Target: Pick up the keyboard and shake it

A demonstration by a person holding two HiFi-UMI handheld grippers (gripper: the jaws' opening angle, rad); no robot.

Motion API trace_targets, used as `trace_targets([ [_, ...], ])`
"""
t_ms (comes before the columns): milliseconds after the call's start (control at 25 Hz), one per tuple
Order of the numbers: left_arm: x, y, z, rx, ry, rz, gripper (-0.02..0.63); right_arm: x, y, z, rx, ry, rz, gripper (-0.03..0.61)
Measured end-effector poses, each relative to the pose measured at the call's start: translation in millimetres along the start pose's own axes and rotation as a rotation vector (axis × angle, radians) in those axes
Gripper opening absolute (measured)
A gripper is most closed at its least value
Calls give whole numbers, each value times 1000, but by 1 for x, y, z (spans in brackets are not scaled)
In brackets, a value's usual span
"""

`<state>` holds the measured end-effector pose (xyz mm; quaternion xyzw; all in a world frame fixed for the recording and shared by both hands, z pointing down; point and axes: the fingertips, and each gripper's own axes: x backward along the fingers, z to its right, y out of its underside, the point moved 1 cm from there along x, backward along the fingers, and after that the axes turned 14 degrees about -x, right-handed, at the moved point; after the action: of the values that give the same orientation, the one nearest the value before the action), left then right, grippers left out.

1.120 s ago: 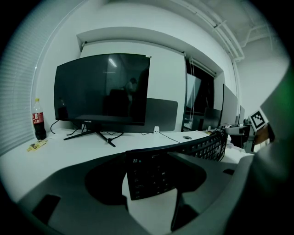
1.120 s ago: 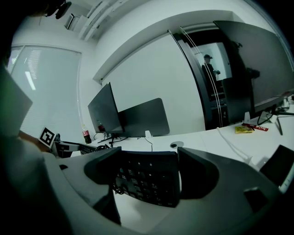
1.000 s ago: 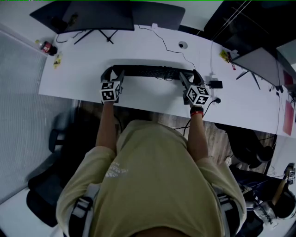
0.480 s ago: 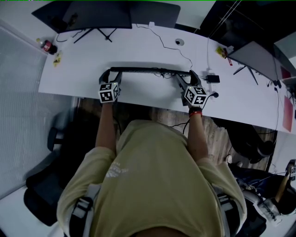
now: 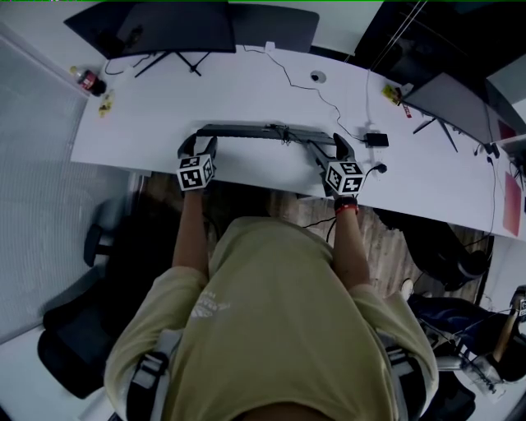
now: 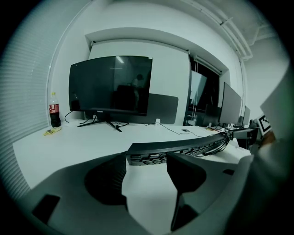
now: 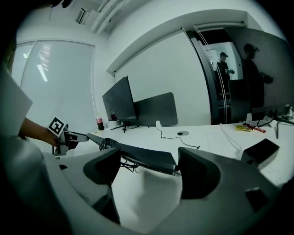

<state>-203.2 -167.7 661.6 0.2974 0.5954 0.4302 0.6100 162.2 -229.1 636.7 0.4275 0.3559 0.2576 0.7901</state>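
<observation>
Grips keyboard (image 5: 263, 131) at both ends with left tool (image 5: 200, 141) and right tool (image 5: 339, 146) clamped across it, holds it tilted clear of table (image 5: 164, 99); likely mid-shake, calling next for short brisk strokes without slackening either clamp.

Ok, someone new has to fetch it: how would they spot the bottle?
Start at the long white desk and go to its far left corner, left of the big dark monitor. The bottle stands upright there: dark drink, red label, the only bottle on the desk, a small yellow item beside it.
</observation>
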Motion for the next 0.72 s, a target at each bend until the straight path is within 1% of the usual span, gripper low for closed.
trace_targets([
  [160, 5, 12, 3, 5, -10, -17, 279, 4, 10, -2, 28, -12, -19, 388],
  [280, 12, 28, 12, 17, -15, -41, 279, 14, 26, -3, 45, -9, -50, 389],
  [440, 15, 44, 14, 60, -10, -59, 278, 18, 40, -7, 69, -1, -92, 388],
  [520, 14, 48, 20, 88, -8, -55, 144, 18, 44, -7, 24, 13, -78, 387],
  [600, 12, 52, 33, 88, -3, -57, 132, 18, 51, -4, -53, 42, -54, 320],
  [640, 11, 54, 41, 83, 9, -58, 132, 17, 58, -4, -61, 54, -64, 230],
  [720, 9, 58, 52, 66, 31, -68, 132, 13, 74, -8, -40, 60, -112, 221],
])
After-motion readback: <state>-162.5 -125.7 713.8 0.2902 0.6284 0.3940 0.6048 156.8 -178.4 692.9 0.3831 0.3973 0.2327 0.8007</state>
